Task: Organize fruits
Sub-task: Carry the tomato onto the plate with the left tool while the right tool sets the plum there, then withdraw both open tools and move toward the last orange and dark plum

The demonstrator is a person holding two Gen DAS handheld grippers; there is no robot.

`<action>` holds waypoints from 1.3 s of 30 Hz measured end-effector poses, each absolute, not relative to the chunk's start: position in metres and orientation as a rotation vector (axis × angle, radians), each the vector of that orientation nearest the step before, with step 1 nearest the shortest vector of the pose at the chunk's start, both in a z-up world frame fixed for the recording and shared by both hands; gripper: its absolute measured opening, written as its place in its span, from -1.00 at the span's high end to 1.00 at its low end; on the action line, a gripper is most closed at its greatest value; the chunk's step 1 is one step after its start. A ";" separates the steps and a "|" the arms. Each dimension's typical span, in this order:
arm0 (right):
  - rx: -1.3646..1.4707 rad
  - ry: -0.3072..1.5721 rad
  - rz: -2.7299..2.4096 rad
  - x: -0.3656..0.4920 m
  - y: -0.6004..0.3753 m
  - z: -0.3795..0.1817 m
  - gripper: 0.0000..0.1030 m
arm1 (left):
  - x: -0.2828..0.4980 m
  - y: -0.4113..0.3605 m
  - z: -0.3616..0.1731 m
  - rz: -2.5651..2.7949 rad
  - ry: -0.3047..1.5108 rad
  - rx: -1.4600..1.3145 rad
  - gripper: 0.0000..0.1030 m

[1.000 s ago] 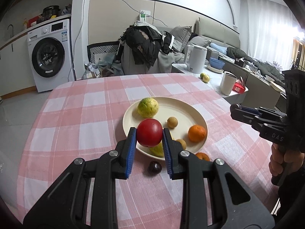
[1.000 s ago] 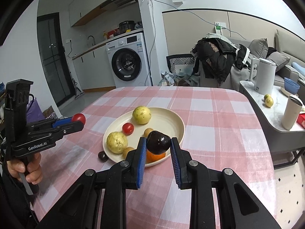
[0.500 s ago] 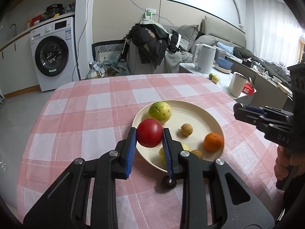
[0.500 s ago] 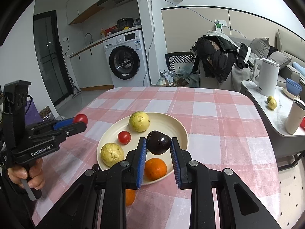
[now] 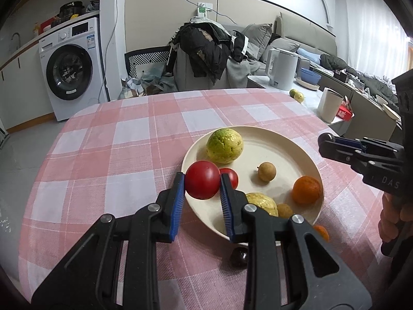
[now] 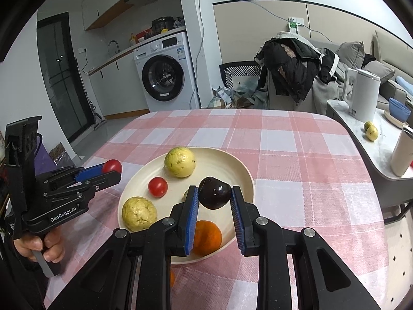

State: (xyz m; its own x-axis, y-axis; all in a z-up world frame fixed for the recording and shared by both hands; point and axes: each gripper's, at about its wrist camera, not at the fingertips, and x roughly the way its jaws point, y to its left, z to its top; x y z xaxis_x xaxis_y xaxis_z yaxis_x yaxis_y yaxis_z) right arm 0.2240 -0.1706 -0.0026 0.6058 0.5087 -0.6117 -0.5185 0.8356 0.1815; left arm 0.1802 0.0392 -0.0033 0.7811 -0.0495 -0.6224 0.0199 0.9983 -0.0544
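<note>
Carrying two fruits to the plate (image 5: pixel 307 155)

Left gripper (image 5: pixel 202 183) pinching a red tomato (image 5: pixel 202 183) over the plate's near rim; right gripper (image 6: pixel 214 193) clamping a dark plum (image 6: pixel 214 192) above it. Best lowered close, released over bare spots.

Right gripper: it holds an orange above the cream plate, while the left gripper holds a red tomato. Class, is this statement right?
Not quite. The right gripper is shut on a dark purple fruit, not an orange; the orange lies on the cream plate, as the right wrist view shows. The rest stands: the left gripper holds a red tomato.
</note>
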 end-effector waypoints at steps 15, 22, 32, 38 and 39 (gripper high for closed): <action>-0.035 0.772 0.592 0.243 -0.159 -0.024 0.49 | 0.203 0.045 -0.026 -0.051 0.734 -0.064 0.53; -0.036 0.784 0.585 0.248 -0.156 -0.027 0.49 | 0.206 0.043 -0.029 -0.065 0.742 -0.066 0.53; -0.004 0.774 0.550 0.247 -0.163 -0.024 0.22 | 0.192 0.040 -0.015 -0.055 0.700 -0.051 0.43; 0.009 0.738 0.512 0.233 -0.181 -0.014 -0.08 | 0.168 0.039 0.003 -0.039 0.650 -0.051 -0.22; 0.008 0.737 0.508 0.230 -0.184 -0.013 -0.25 | 0.163 0.038 0.006 -0.037 0.645 -0.052 -0.31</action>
